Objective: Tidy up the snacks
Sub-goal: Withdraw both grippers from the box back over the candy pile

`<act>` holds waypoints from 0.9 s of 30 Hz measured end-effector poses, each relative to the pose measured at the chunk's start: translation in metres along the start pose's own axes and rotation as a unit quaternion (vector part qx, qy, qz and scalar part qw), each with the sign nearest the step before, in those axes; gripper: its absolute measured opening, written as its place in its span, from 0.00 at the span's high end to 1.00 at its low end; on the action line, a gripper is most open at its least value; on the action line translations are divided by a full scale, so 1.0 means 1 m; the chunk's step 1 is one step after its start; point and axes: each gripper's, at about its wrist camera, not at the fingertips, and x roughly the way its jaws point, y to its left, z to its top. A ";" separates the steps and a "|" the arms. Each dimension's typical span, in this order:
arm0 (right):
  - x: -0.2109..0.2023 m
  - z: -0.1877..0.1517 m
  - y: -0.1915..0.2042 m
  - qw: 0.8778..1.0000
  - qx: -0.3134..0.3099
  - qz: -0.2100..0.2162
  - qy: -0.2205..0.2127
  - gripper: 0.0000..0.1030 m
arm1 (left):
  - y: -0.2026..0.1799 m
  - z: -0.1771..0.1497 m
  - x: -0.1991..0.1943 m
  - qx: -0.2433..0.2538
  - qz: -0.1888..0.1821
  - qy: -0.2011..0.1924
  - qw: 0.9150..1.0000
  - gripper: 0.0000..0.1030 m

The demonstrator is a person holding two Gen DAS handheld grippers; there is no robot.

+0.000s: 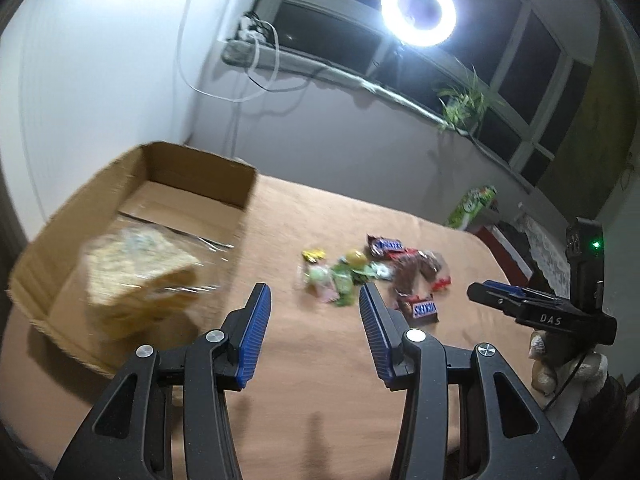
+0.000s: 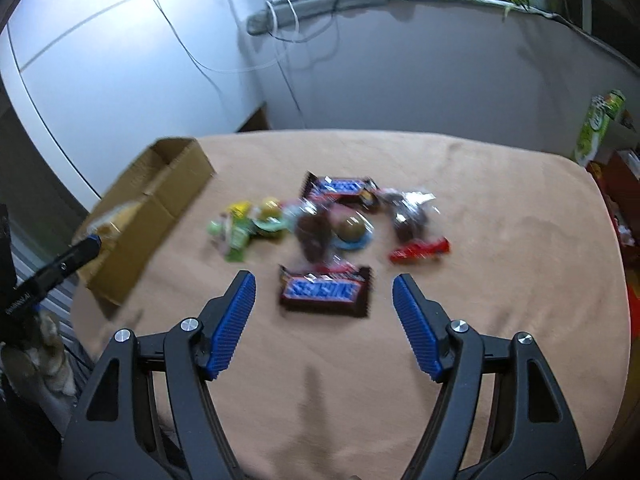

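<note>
A cardboard box (image 1: 240,184) stands at the table's left; a clear bag of pale yellow crackers (image 1: 136,276) lies in it, blurred. My left gripper (image 1: 314,292) is open and empty, just right of the box. A pile of snacks lies mid-table: green and yellow candies (image 1: 340,272) (image 2: 244,224), a Snickers bar (image 2: 326,290) nearest, a second Snickers bar (image 2: 340,188) behind, brown wrapped sweets (image 2: 316,232) and a red bar (image 2: 420,250). My right gripper (image 2: 324,280) is open, its fingers either side of the near Snickers, above it. It also shows in the left wrist view (image 1: 492,290).
The table is covered with a tan cloth (image 2: 500,280). A green carton (image 2: 598,128) stands beyond the far right edge. A ring light (image 1: 418,10) shines by the window, with a plant (image 1: 464,104) on the sill and cables on the wall.
</note>
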 end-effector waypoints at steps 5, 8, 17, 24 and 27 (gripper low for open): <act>0.013 -0.011 0.004 0.999 -0.027 -0.018 0.010 0.17 | -0.015 -0.007 0.028 0.015 -0.008 0.026 1.000 0.56; 0.023 -0.014 0.010 0.999 -0.042 -0.021 0.018 0.17 | -0.020 -0.010 0.042 0.019 -0.010 0.039 0.999 0.56; 0.057 -0.008 0.015 0.998 -0.043 -0.022 0.043 0.17 | -0.021 -0.004 0.084 0.024 0.002 0.058 0.998 0.57; 0.076 -0.006 0.022 0.997 -0.055 -0.032 0.052 0.17 | -0.009 0.004 0.109 0.007 0.014 0.060 0.998 0.60; 0.080 -0.006 0.023 0.996 -0.057 -0.034 0.052 0.17 | -0.005 0.005 0.115 0.008 0.020 0.063 0.998 0.65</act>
